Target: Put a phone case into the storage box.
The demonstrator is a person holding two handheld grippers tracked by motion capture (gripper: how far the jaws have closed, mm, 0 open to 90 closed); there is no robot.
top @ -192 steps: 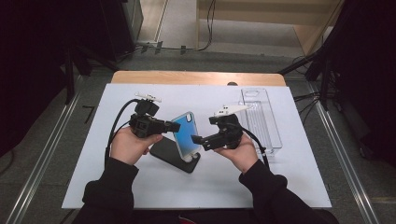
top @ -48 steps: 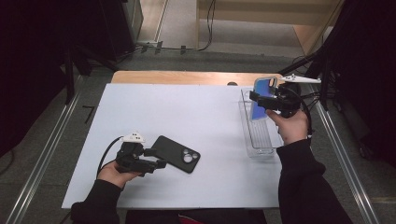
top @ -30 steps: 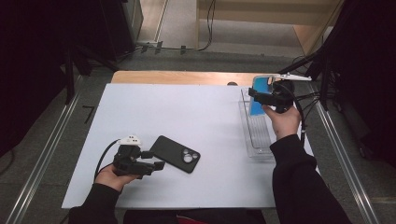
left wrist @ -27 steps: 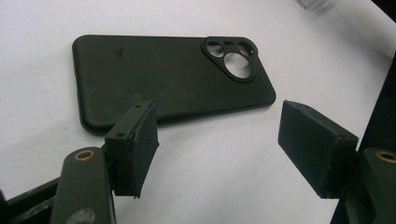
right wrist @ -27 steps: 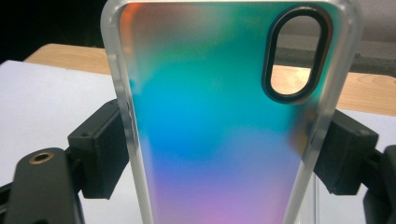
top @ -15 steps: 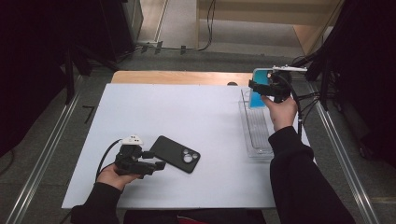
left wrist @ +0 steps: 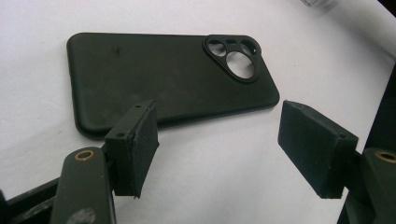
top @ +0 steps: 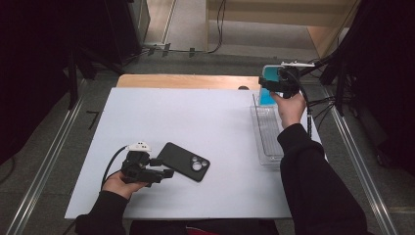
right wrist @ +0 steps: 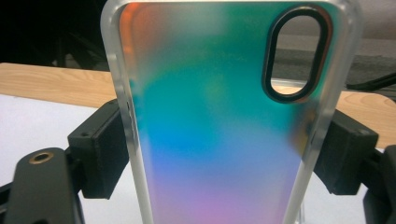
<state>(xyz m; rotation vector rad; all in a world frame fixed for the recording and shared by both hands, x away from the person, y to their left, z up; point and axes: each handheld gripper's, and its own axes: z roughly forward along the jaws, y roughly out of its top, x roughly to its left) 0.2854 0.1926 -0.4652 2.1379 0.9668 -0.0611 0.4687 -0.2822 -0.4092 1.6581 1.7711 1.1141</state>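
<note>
A black phone case (top: pixel 185 162) lies flat on the white table (top: pixel 186 117), camera cut-outs up; in the left gripper view the black case (left wrist: pixel 163 74) lies just beyond the jaws. My left gripper (top: pixel 161 167) stands open at the case's near-left corner with nothing between its pads. My right gripper (top: pixel 269 84) is held up over the far end of the clear tray (top: pixel 266 132), shut on an iridescent blue-green phone case (top: pixel 267 93). In the right gripper view the iridescent case (right wrist: pixel 219 116) stands upright, squeezed by its long edges between both pads.
The clear tray runs along the table's right side, with the right forearm (top: pixel 308 166) beside it. A wooden strip (top: pixel 186 81) borders the table's far edge. Metal rails (top: pixel 44 161) run down both sides on the floor.
My right gripper has carried the iridescent case farther away, toward the tray's far end. The left gripper and the black case have kept still.
</note>
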